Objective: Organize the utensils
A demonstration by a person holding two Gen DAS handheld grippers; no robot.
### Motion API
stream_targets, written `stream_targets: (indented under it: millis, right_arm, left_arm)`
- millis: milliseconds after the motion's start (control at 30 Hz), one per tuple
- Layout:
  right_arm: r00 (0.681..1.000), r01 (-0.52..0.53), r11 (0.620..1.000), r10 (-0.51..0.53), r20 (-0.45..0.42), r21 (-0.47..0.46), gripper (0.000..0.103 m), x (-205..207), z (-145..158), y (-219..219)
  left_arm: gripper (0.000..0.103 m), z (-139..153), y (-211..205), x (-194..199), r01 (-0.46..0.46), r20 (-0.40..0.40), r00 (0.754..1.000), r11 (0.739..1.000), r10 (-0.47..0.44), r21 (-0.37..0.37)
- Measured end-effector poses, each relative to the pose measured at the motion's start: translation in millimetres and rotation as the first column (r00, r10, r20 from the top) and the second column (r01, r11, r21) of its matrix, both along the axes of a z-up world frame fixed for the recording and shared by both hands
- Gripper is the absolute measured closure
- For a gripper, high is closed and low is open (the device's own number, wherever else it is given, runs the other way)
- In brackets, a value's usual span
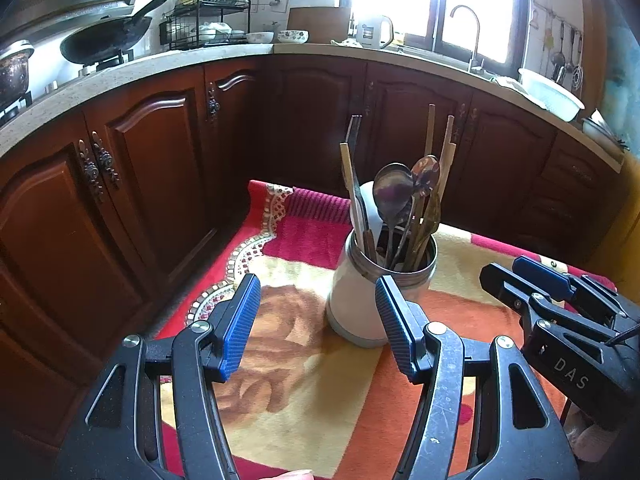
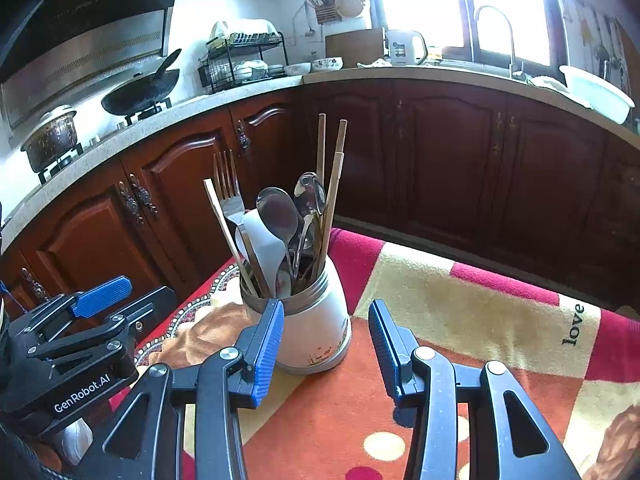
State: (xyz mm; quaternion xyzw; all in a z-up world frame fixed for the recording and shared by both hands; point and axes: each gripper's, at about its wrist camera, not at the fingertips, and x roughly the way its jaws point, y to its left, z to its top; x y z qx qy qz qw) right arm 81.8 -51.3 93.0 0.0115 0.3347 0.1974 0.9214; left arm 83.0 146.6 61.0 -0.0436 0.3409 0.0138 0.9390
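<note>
Both claws, left and right, hang released just short of the jar. Spoons inside look stiff, slick metal; I'd pinch a handle above the rim.

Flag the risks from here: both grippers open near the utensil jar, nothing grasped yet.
1. The jar is tall, top-heavy with long utensils, and stands on a soft blanket; a sideways pull could tip it.
2. The spoons, fork and chopsticks lean crossed together, so lifting one may drag out others.
3. The left gripper and right gripper sit close on either side of the jar; reaching in together risks a collision.
</note>
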Motion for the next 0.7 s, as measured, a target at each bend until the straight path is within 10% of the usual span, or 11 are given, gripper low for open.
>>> stream_targets:
  millis: [700]
  right_arm:
    - [1.0, 0.005, 1.0, -0.005, -0.003, -0.005, 0.06, 0.9, -2.1, -0.4]
  left_arm:
    - [0.043, -5.1, -0.1, 0.1, -0.007, -0.007, 1.0, 1.0, 0.008, 0.016]
